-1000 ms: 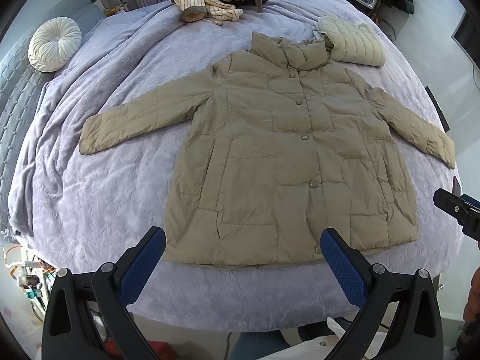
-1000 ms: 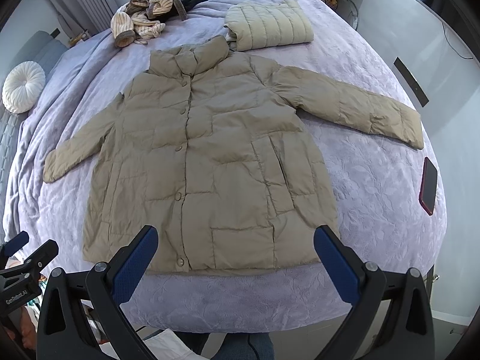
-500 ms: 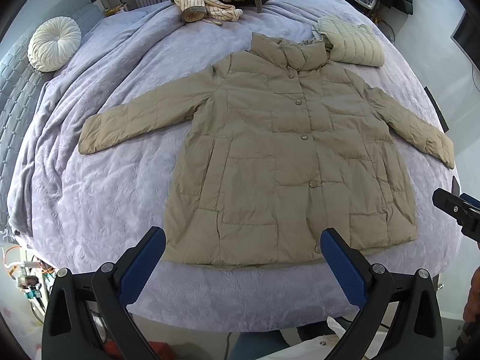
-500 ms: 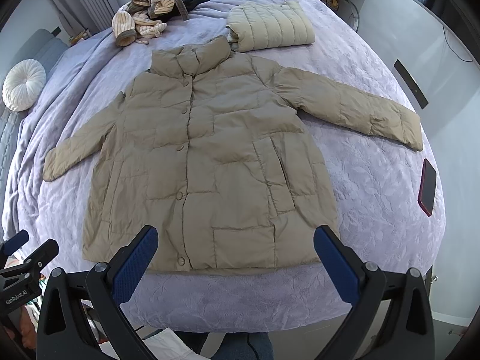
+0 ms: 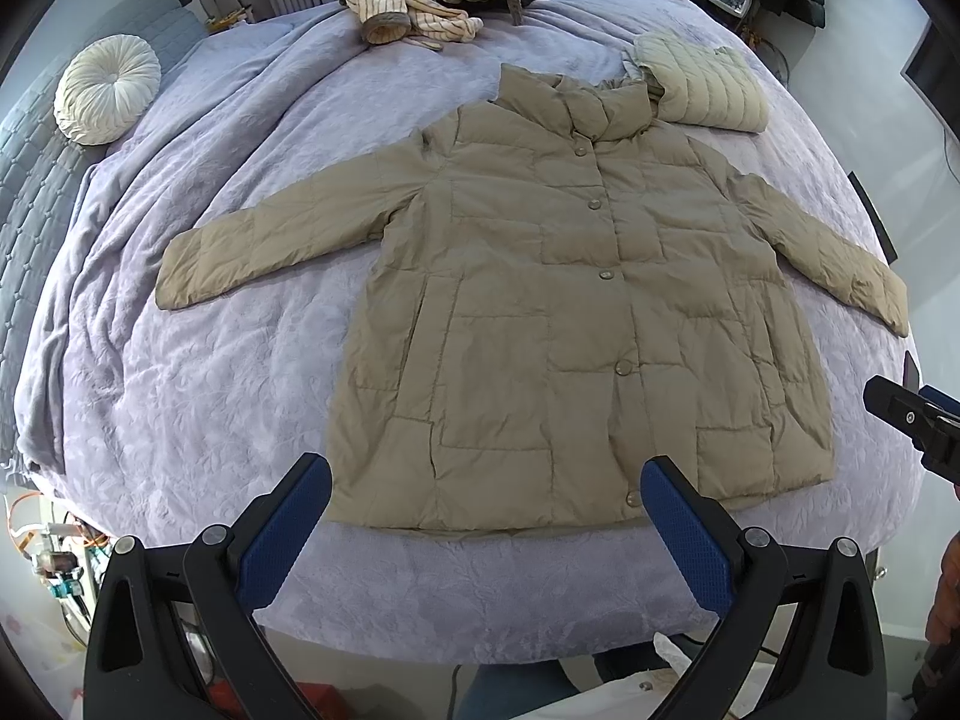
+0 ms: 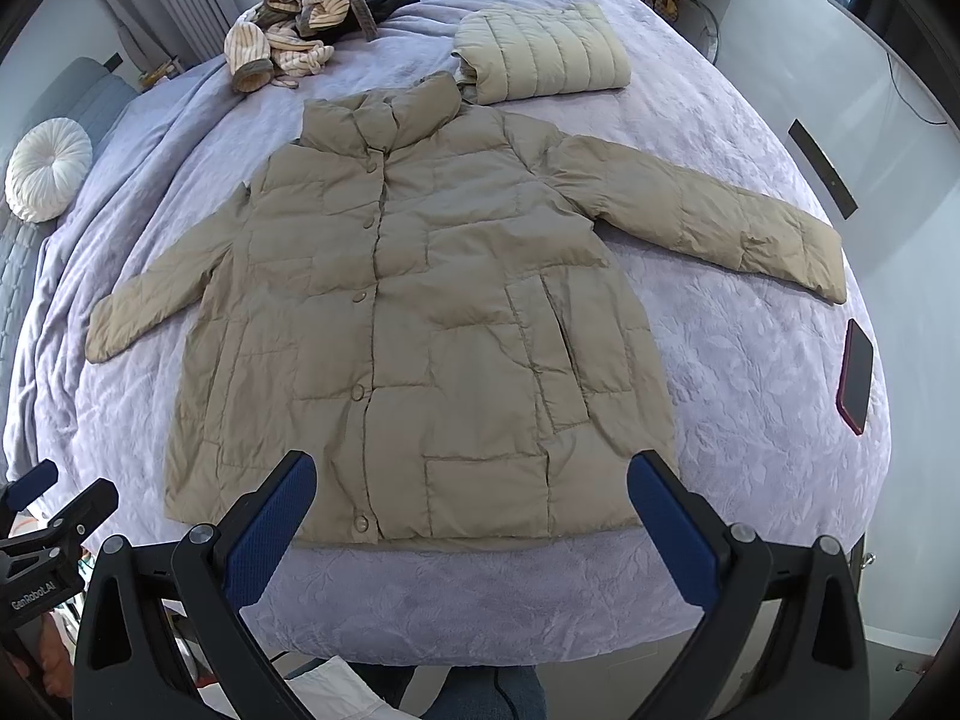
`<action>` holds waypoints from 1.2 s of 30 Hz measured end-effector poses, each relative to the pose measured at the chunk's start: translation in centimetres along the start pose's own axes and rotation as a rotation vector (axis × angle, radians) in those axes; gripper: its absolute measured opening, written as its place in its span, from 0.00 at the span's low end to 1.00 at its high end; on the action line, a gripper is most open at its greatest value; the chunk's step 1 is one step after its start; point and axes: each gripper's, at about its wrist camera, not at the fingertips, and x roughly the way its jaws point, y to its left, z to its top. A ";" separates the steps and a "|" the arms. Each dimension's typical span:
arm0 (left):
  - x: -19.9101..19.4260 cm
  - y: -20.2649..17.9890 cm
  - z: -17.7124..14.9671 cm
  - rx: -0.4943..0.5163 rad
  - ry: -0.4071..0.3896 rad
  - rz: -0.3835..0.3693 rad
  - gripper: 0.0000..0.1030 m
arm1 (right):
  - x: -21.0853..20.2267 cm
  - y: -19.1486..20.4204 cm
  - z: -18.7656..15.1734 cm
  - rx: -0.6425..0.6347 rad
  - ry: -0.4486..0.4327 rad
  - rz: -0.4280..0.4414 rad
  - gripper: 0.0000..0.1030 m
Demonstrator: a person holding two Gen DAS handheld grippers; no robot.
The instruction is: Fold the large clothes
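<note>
A large khaki puffer coat [image 5: 576, 300] [image 6: 420, 312] lies flat and buttoned on a lilac bedspread [image 5: 198, 396] [image 6: 750, 372], collar away from me, both sleeves spread out to the sides. My left gripper [image 5: 486, 522] hovers open above the near hem, nothing between its blue pads. In the right wrist view my right gripper [image 6: 474, 510] is likewise open over the hem, holding nothing. Each gripper's tip shows at the edge of the other's view.
A folded cream quilted jacket [image 5: 702, 84] [image 6: 546, 51] lies just beyond the collar. A heap of striped clothes [image 5: 432, 18] [image 6: 300, 30] sits at the far edge, a round white cushion [image 5: 108, 90] at far left. A red phone [image 6: 855, 375] rests near the bed's right edge.
Both views have barely shifted. The coat lies as before and both grippers stay open.
</note>
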 end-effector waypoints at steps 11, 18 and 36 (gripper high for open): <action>-0.1 -1.3 0.1 0.011 0.003 0.007 1.00 | 0.2 0.0 -0.1 0.004 0.000 0.003 1.00; 0.3 -1.9 0.3 0.015 0.019 0.014 1.00 | 0.4 -0.1 -0.1 0.005 0.010 -0.001 1.00; 8.3 10.3 3.0 -0.218 0.001 -0.021 1.00 | 7.3 5.0 2.3 -0.046 0.145 0.026 1.00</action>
